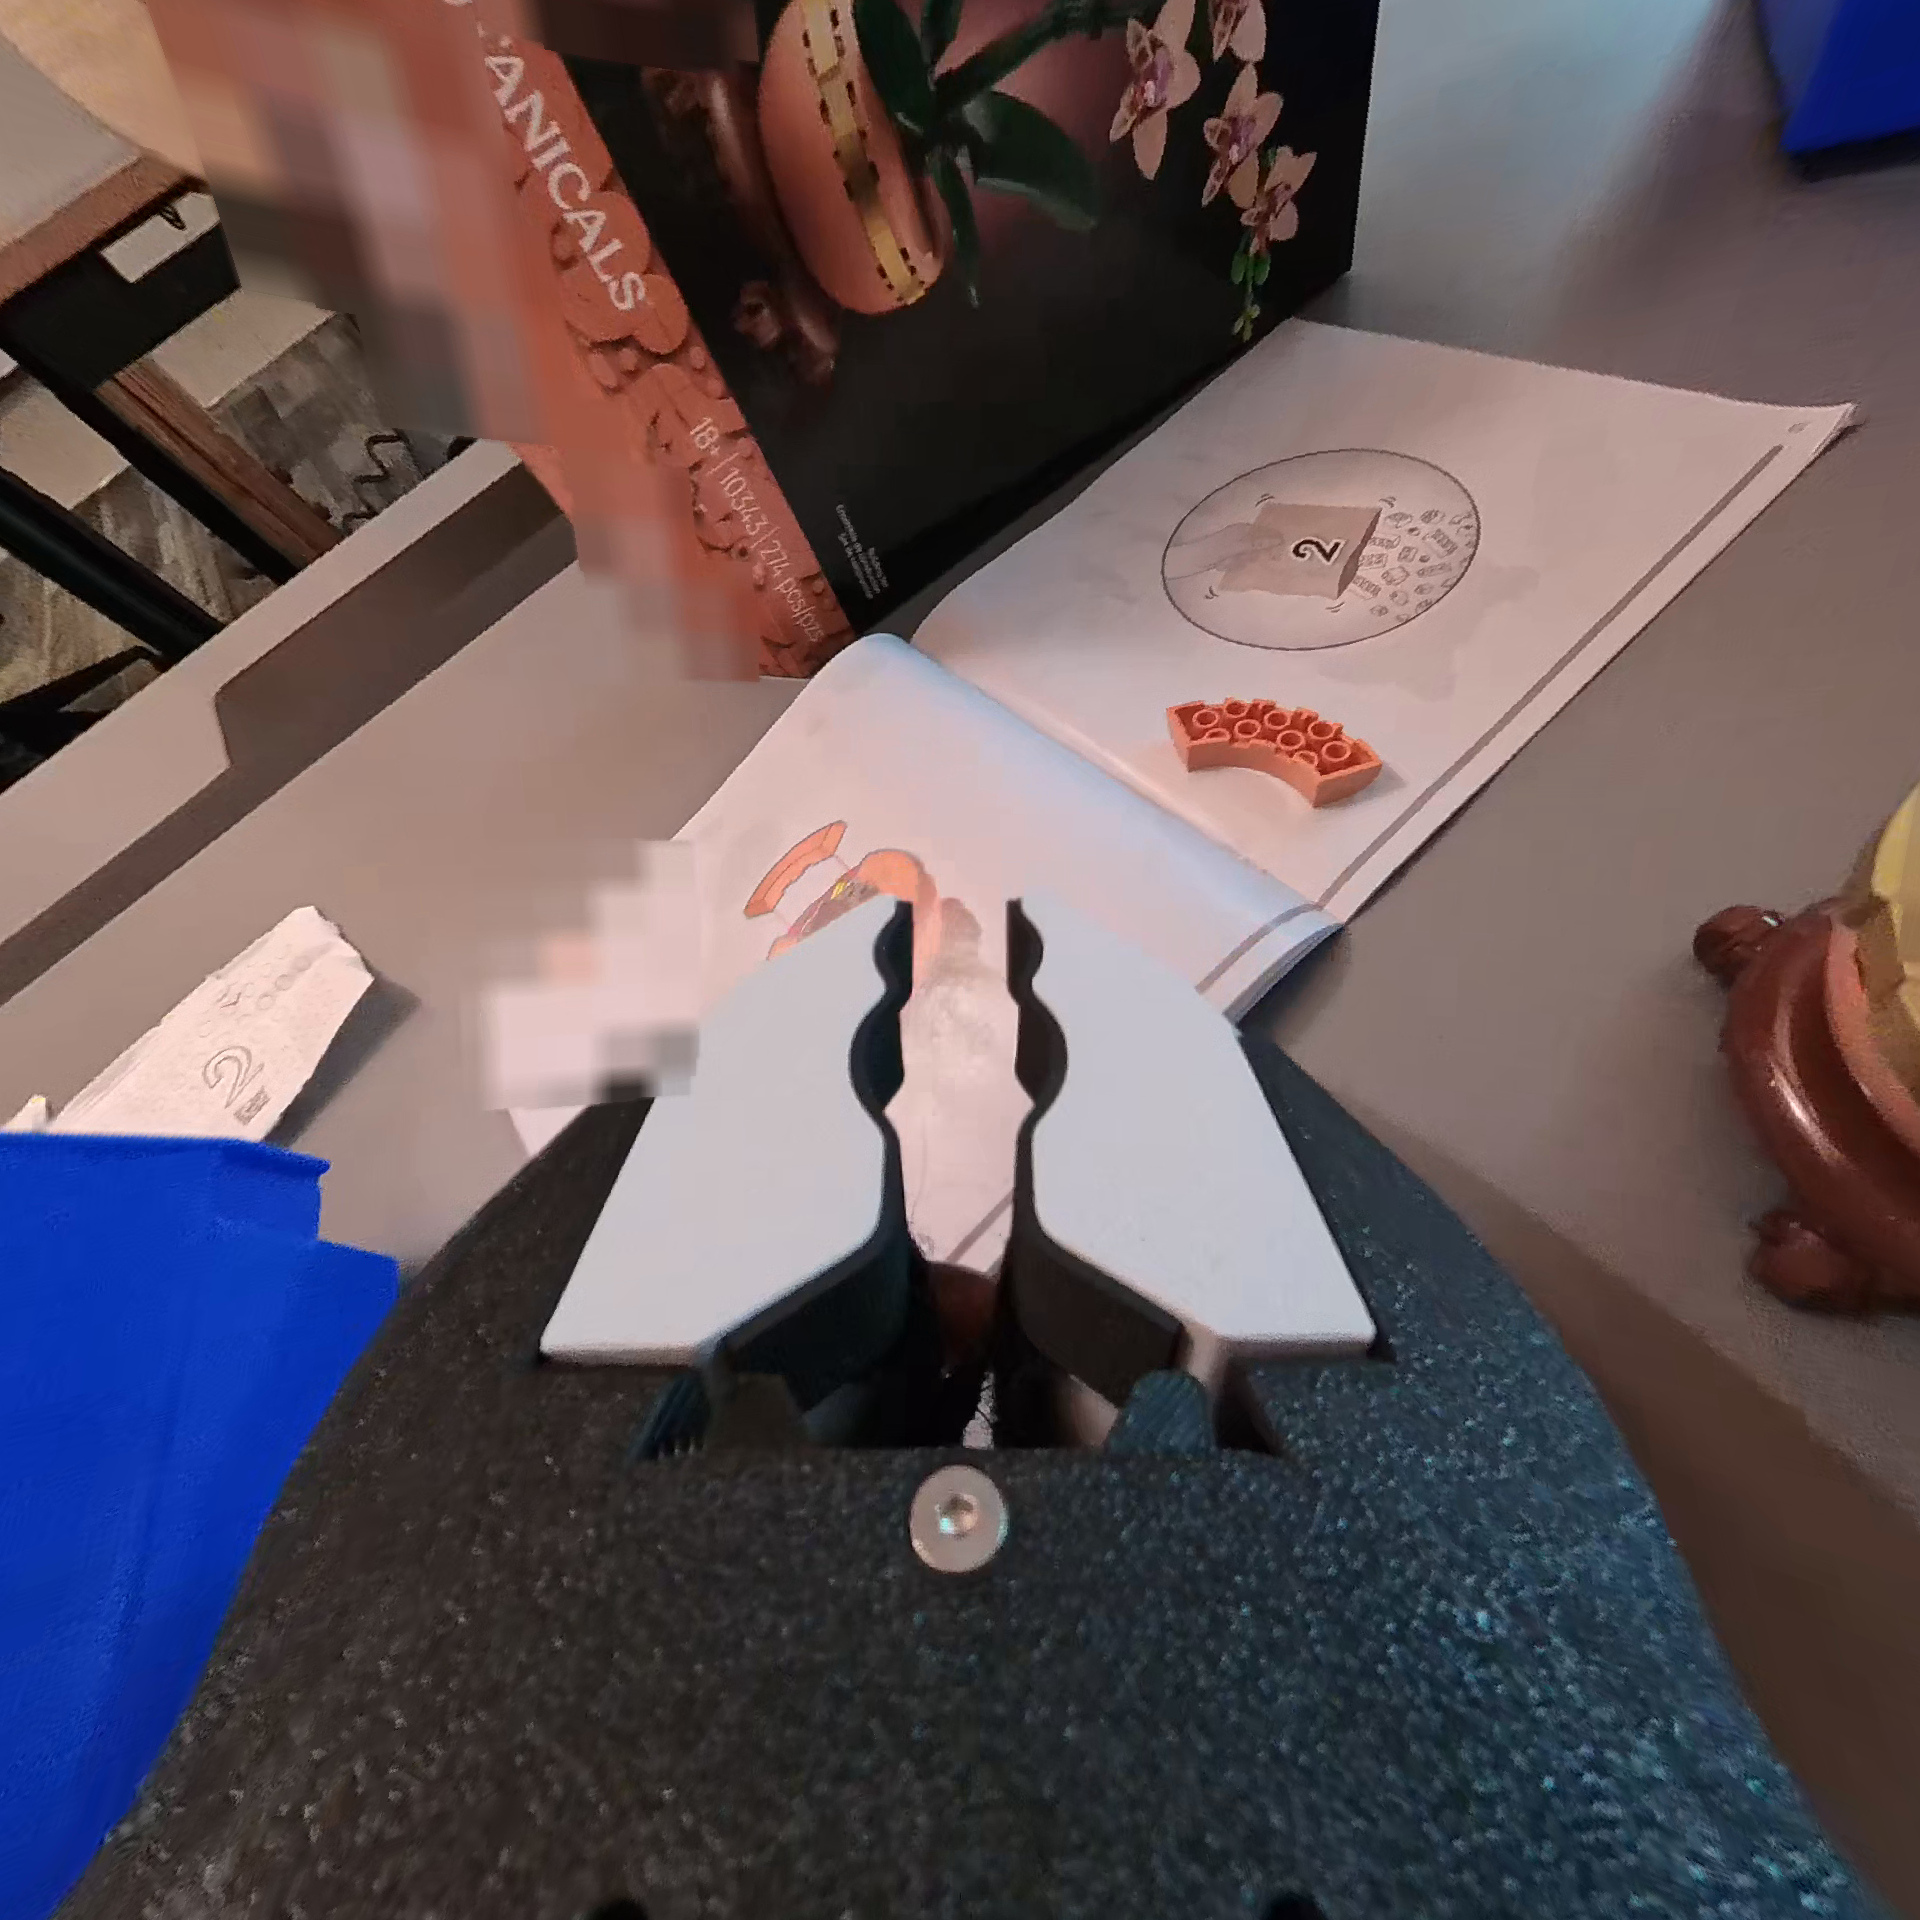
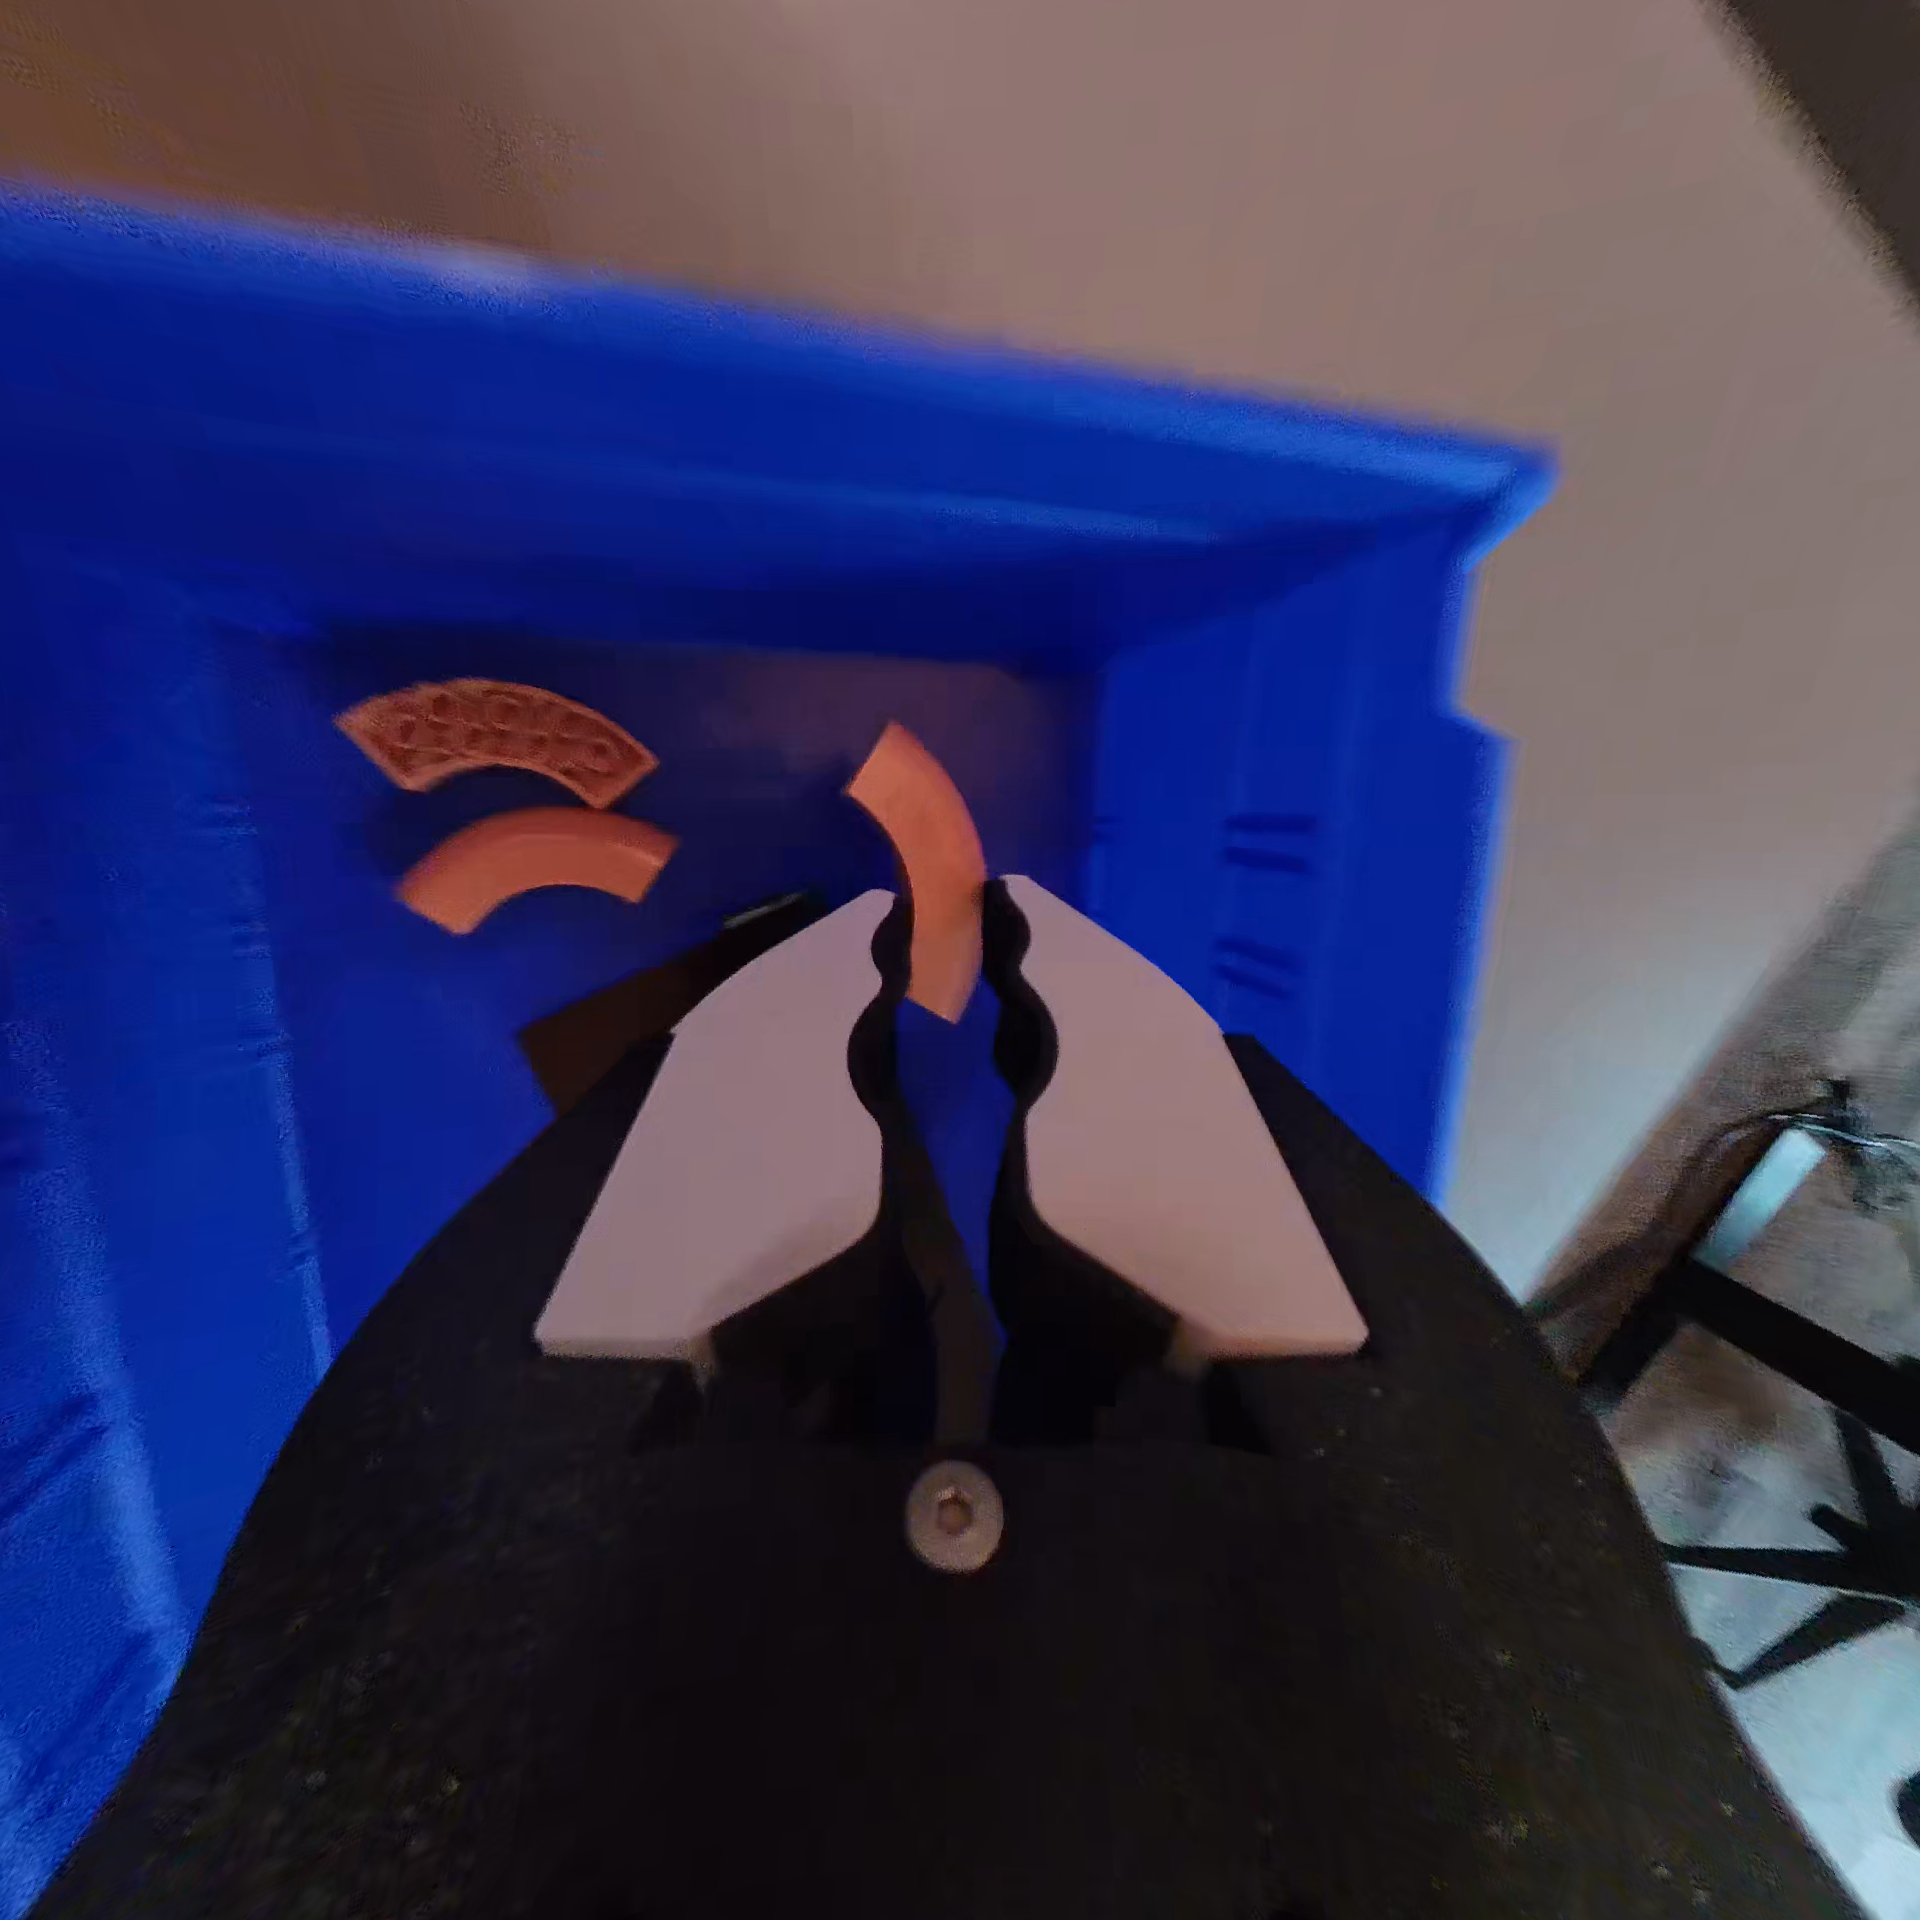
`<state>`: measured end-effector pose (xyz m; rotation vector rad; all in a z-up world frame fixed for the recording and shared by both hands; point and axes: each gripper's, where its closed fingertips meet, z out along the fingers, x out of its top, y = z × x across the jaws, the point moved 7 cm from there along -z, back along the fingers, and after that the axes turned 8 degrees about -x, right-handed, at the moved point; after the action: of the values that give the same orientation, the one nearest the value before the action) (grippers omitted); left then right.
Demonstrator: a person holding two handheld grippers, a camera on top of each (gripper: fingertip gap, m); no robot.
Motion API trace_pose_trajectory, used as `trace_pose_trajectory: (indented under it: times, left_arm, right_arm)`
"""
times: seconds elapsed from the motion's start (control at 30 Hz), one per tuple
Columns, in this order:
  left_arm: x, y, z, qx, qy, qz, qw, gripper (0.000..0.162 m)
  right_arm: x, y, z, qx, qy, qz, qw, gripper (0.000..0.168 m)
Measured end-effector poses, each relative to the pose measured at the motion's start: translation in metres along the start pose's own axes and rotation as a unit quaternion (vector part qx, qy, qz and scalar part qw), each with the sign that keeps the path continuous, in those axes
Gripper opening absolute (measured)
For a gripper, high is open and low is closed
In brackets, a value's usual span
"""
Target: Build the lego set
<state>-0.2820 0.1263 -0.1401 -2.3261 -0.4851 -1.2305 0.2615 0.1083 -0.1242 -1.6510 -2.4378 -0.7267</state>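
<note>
In the right wrist view, my right gripper [image 2: 940, 909] is inside a blue bin [image 2: 727, 436]. It is shut on a smooth curved orange piece [image 2: 925, 821], which sticks out past the fingertips. Two more curved orange pieces lie on the bin floor to the left, one with its hollow underside up [image 2: 499, 743] and one smooth [image 2: 535, 862]. In the left wrist view, my left gripper [image 1: 956, 920] hangs over the open instruction booklet [image 1: 1143, 644]. Its jaws are slightly apart with nothing between them. A curved orange brick [image 1: 1273, 748] lies studs up on the right page.
The set's box [image 1: 987, 260] stands behind the booklet. A partly built brown and tan model [image 1: 1839, 1081] sits at the right edge. A blue bin corner [image 1: 135, 1403] and a torn paper bag [image 1: 239, 1049] are at the left. A black piece [image 2: 644, 997] lies beside my right gripper's left finger. To reach the curved orange brick [image 1: 1273, 748] in a straight line is about 10 cm for my left fingers, about 40 cm for my right.
</note>
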Motion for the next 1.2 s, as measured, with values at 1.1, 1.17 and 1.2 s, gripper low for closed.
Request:
trace_pose_trajectory:
  times: [1.1, 1.17, 1.2]
  left_arm:
    - [-0.001, -0.003, 0.026, -0.042, 0.001, -0.055, 0.998, 0.017]
    - [0.003, -0.009, 0.027, -0.037, 0.014, -0.085, 0.996, 0.017]
    - [0.005, -0.012, 0.027, -0.034, 0.017, -0.097, 0.995, 0.017]
  right_arm:
    - [0.029, -0.049, -0.148, 0.032, 0.246, -0.049, 0.967, 0.033]
    - [0.009, -0.029, -0.120, 0.063, 0.206, -0.023, 0.976, 0.038]
    - [0.001, -0.027, -0.105, 0.088, 0.196, -0.023, 0.976, 0.040]
